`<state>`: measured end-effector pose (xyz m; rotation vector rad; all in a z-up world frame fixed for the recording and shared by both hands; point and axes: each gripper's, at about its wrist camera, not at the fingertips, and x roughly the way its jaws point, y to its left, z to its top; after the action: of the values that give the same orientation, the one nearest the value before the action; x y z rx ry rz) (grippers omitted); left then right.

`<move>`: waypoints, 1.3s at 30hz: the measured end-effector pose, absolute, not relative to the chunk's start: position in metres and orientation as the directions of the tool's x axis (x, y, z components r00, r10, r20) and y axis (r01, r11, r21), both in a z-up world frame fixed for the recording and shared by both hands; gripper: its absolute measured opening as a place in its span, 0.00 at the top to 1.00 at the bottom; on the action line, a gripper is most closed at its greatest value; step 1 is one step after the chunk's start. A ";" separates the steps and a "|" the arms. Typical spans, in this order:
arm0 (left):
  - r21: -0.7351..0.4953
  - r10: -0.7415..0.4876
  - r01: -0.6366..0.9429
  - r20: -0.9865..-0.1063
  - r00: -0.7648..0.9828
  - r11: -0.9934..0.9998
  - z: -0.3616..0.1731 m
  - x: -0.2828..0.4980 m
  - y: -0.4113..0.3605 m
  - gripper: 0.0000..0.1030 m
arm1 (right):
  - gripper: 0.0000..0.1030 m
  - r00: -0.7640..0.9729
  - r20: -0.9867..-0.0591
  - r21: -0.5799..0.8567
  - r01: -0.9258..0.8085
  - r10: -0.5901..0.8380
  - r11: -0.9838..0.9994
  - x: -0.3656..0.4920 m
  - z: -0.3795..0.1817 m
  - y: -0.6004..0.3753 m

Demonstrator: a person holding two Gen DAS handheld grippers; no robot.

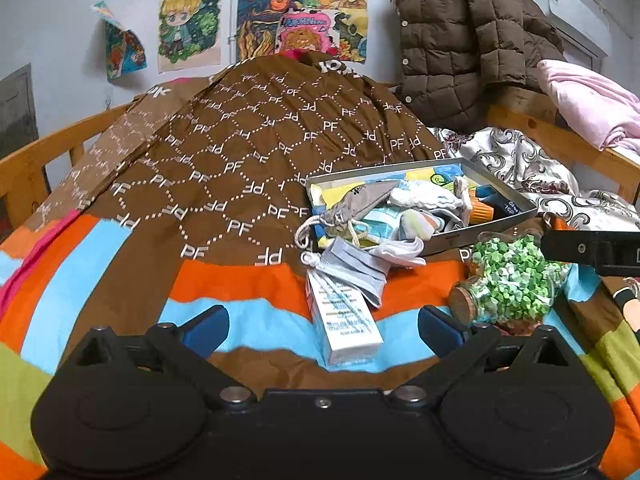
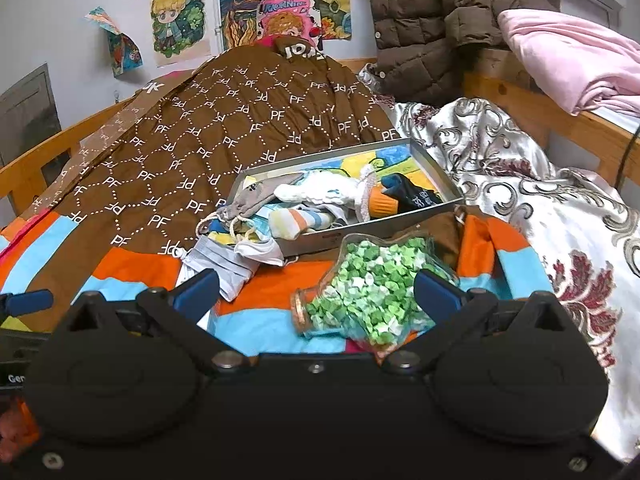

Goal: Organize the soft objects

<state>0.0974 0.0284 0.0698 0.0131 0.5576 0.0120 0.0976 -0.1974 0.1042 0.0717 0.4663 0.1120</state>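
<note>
Children's drawings [image 1: 188,24] cover the wall behind a wooden-framed bed, and a brown puffer jacket [image 1: 460,36] hangs over the corner beside a pink blanket [image 2: 568,56]. Across the bed lies a striped quilt [image 1: 248,280] with a brown "PF" panel. On it sits a shallow metal tray [image 2: 436,176] crowded with socks [image 2: 292,220], a grey pouch [image 1: 360,204] and other soft bits; a grey face mask [image 2: 224,268] spills over the tray's near corner onto the quilt. Just in front of the mask lies a white carton [image 1: 348,320]. A corked glass bottle of green paper stars [image 2: 372,292] lies on its side near the tray. The left gripper [image 1: 324,328] hovers with its blue-padded fingers spread either side of the carton, touching nothing. The right gripper [image 2: 316,292] hangs over the bottle, fingers likewise wide apart and empty.
</note>
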 end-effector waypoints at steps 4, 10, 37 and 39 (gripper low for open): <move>0.048 0.019 0.006 -0.517 0.856 0.999 0.070 0.114 0.031 0.02 | 0.00 0.885 -0.446 0.098 -0.100 0.133 0.990 0.111 0.098 -0.195; 0.044 0.029 -0.007 -0.521 0.853 0.999 0.067 0.138 0.040 0.02 | 0.00 0.878 -0.457 0.100 -0.104 0.138 0.990 0.121 0.089 -0.189; 0.017 -0.028 0.045 -0.546 0.838 0.999 0.026 0.233 0.060 0.02 | 0.01 0.838 -0.526 -0.103 -0.229 0.142 0.968 0.215 0.067 -0.137; 0.014 -0.035 0.051 -0.548 0.836 0.999 0.022 0.241 0.063 0.02 | 0.01 0.834 -0.532 -0.109 -0.241 0.148 0.964 0.225 0.066 -0.132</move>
<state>0.2414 0.0628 0.0225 0.0287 0.5793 -0.0453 0.2246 -0.1322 0.0658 -0.1752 0.5478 0.2074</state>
